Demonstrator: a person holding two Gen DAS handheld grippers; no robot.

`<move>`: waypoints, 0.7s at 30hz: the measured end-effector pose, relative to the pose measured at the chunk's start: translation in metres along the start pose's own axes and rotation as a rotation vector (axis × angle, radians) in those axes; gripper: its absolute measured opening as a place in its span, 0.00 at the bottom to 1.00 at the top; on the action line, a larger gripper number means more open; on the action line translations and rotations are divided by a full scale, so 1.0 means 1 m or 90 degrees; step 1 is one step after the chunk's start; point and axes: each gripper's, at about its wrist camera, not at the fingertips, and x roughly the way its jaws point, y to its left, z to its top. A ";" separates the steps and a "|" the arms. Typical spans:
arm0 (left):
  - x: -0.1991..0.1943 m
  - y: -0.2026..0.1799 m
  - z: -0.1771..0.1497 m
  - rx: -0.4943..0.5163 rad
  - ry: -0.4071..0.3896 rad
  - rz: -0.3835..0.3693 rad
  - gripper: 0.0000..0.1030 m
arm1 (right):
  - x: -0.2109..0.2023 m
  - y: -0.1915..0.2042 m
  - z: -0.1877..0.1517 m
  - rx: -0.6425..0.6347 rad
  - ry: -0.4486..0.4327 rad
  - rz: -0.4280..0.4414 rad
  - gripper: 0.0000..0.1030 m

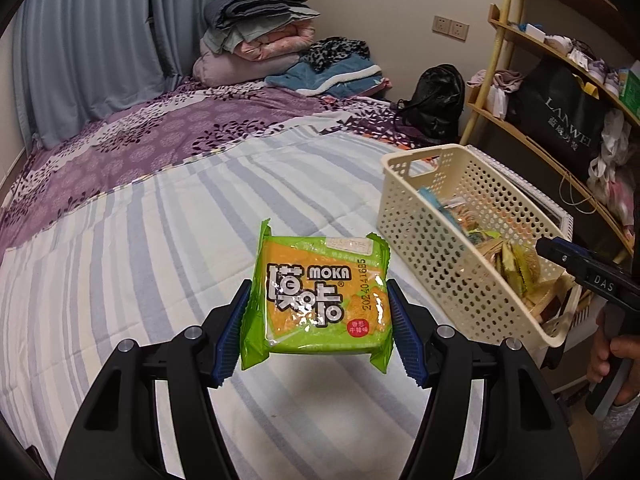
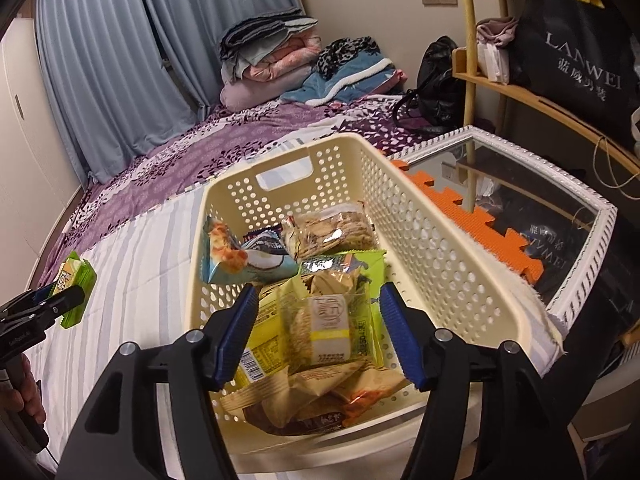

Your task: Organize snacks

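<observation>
Left gripper tilts downward, jaws clamping the green packet; right gripper, jaws released, angles into the basket.

- One green MOKA cracker pack.
- One cream perforated basket, with a heap of snack packs in it, at least seven; the lower ones overlap too much to count exactly.
- Among them, one clear pack of round crackers, one blue coconut-print pack, and one clear pack with a yellow band.
- Two grippers: left gripper, right gripper.
- One black backpack.
- One black LANWEI bag.
- One orange foam mat.
- One wooden shelf unit.
</observation>
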 end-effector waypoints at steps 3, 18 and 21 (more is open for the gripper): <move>0.002 -0.014 0.006 0.014 -0.001 -0.020 0.64 | -0.005 -0.003 0.000 -0.003 -0.011 -0.011 0.61; 0.031 -0.109 0.036 0.106 -0.003 -0.133 0.64 | -0.028 -0.029 -0.007 0.020 -0.035 -0.045 0.61; 0.040 -0.126 0.040 0.121 -0.003 -0.152 0.64 | -0.028 -0.031 -0.010 0.023 -0.031 -0.045 0.62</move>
